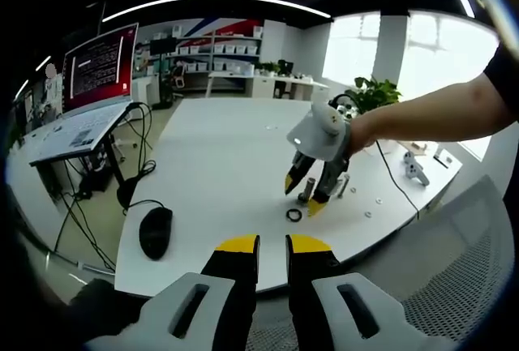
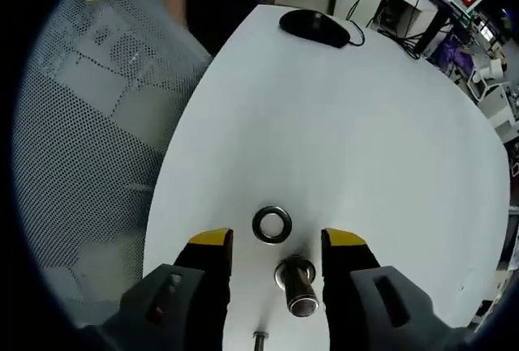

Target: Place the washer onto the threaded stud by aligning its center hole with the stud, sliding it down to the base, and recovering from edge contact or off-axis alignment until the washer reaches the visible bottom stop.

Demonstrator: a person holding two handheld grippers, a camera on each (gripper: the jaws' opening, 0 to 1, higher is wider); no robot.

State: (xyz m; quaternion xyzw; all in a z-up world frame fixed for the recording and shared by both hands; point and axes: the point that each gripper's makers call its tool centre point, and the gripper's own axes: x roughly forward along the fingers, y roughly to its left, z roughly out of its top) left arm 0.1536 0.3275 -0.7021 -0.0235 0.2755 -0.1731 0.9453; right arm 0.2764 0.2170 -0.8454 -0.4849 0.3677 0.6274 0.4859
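Note:
A dark ring washer [image 2: 272,224] lies flat on the white table [image 2: 349,124], just past the jaw tips of my right gripper [image 2: 276,241]. That gripper is open, and the metal threaded stud [image 2: 296,282] stands upright between its jaws, apart from the washer. In the left gripper view the right gripper [image 1: 304,195] hangs over the stud [image 1: 306,197], with the washer [image 1: 294,215] beside it on the table. My left gripper [image 1: 272,244] hovers off the table's near edge, its jaws a narrow gap apart with nothing between them.
A black mouse [image 1: 156,232] lies near the table's left edge. Another bolt [image 1: 342,185] and small washers [image 1: 379,200] sit right of the stud. A white controller [image 1: 415,169], a laptop [image 1: 97,71] and a mesh chair [image 2: 97,100] border the table.

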